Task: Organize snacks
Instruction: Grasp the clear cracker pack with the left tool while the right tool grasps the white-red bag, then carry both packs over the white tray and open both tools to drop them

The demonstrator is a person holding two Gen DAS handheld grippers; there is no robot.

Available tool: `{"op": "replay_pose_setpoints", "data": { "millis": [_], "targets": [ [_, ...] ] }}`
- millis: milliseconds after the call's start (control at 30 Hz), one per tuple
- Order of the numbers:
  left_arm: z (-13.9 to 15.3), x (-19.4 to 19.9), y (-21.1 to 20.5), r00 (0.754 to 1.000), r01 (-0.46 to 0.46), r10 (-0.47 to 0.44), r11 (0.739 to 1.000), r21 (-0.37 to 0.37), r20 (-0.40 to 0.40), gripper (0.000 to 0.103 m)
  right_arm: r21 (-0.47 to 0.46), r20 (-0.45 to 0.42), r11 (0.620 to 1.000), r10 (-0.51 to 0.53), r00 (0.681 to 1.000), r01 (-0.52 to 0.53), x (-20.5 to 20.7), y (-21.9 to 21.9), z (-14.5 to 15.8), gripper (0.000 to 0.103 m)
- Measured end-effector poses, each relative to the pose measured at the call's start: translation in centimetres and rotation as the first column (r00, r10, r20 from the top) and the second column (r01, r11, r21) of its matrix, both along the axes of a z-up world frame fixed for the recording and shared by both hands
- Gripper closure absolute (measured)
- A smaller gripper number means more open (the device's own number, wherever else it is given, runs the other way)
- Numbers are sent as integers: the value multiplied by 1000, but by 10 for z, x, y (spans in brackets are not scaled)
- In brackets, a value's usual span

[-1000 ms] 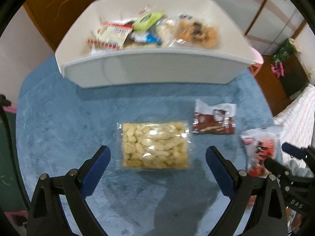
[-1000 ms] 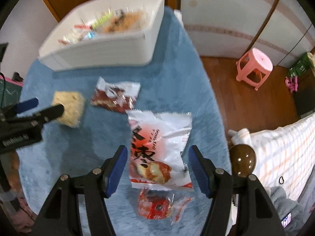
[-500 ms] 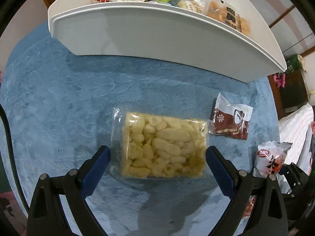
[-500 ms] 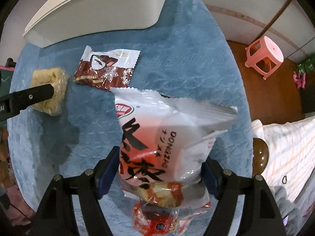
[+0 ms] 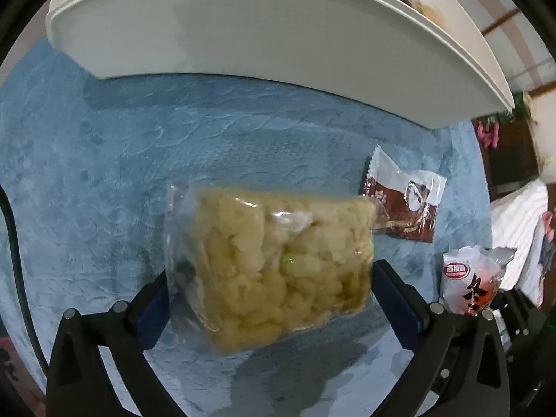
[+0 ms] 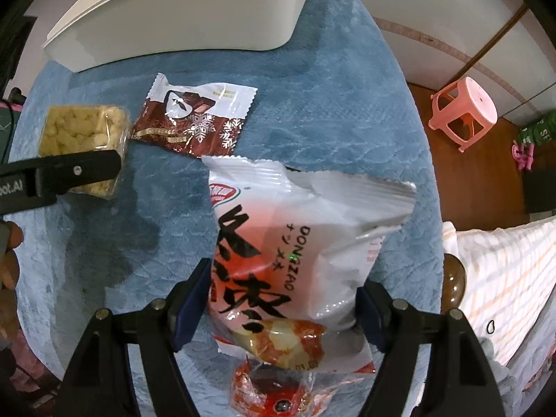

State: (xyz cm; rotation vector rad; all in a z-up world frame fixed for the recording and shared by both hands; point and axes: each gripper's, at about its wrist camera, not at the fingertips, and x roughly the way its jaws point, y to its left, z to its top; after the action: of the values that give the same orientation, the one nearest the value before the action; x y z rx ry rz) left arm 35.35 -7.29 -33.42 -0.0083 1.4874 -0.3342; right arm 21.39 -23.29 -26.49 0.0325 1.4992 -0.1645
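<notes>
White bin (image 5: 278,34) on blue cloth (image 5: 104,160) holds snack packets, mostly hidden behind wall. Your left gripper (image 5: 271,299) pinches clear puffed-snack pack (image 5: 274,260); your right gripper (image 6: 283,307) clamps white-red bag (image 6: 299,253), both near bin.

- My left gripper (image 5: 271,299) is clamping both blue pads against a clear packet.
- My right gripper (image 6: 281,299) is pinching a white bag, raised.
</notes>
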Motion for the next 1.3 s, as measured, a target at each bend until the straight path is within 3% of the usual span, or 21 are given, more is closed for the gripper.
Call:
{"op": "replay_pose_setpoints", "data": {
  "millis": [100,267,300,600,833,1033,1300],
  "targets": [
    [7,-4,-16,1000,25,-25,1000,-17,15,21,-7,4,1000,9,1000,-9,-2,2,2,34],
    [25,-19,-26,996,65,-66,998,23,67,26,-36,15,999,30,999,-29,-5,11,11,42],
    [30,-22,-27,995,68,-69,997,21,76,33,-39,21,999,37,999,-36,-7,15,15,43],
    [89,-51,-28,982,71,-72,997,15,173,36,-24,123,997,75,990,-73,-6,45,62,45],
    [151,-51,12,960,64,-59,998,-8,275,36,0,228,994,110,967,-113,2,67,115,45],
    [219,-39,35,916,69,-65,998,5,397,36,8,352,987,149,924,-163,30,73,180,45],
    [306,2,44,809,55,-64,998,33,584,36,-53,547,981,183,817,-184,94,62,275,45]
  ]
}}
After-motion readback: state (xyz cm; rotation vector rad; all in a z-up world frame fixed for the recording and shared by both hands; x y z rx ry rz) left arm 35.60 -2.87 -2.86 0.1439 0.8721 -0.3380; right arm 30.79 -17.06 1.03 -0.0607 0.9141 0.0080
